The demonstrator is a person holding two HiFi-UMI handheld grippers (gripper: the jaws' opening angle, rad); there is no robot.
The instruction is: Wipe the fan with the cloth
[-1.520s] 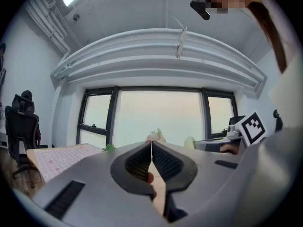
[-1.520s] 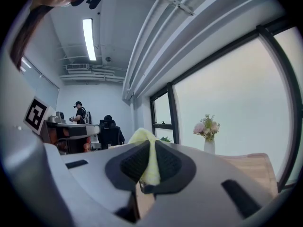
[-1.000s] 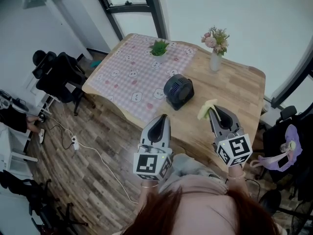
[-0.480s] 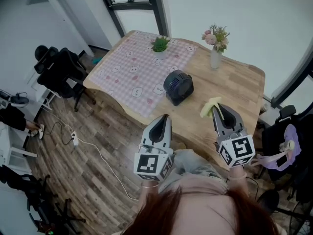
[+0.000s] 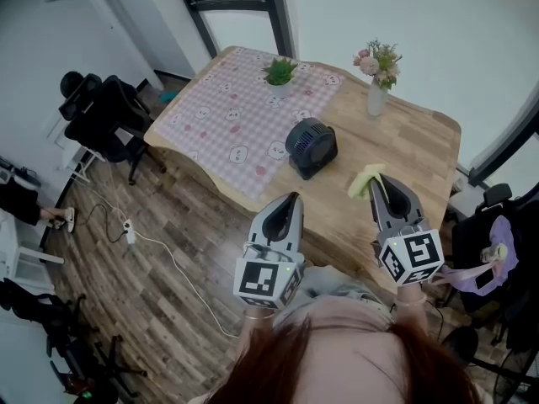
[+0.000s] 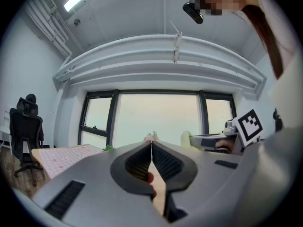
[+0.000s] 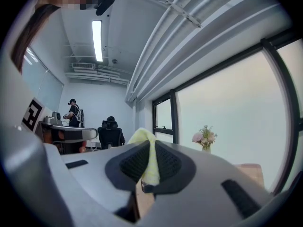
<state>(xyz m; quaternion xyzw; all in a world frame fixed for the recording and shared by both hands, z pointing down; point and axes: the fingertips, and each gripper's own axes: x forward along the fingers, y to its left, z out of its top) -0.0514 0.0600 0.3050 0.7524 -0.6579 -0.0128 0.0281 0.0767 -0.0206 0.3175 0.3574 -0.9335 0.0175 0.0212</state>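
**While both grippers are raised, the cloth sits in the right one**

As they point forward side by side over the near edge of the table (image 5: 413, 154), the right gripper (image 5: 373, 178) pinches the yellow cloth (image 5: 362, 182) between closed jaws. The left gripper (image 5: 294, 198) is closed on nothing. The fan (image 5: 310, 146) stands on the table beyond, clear of both.

No readable text, label, brand or number shows anywhere.
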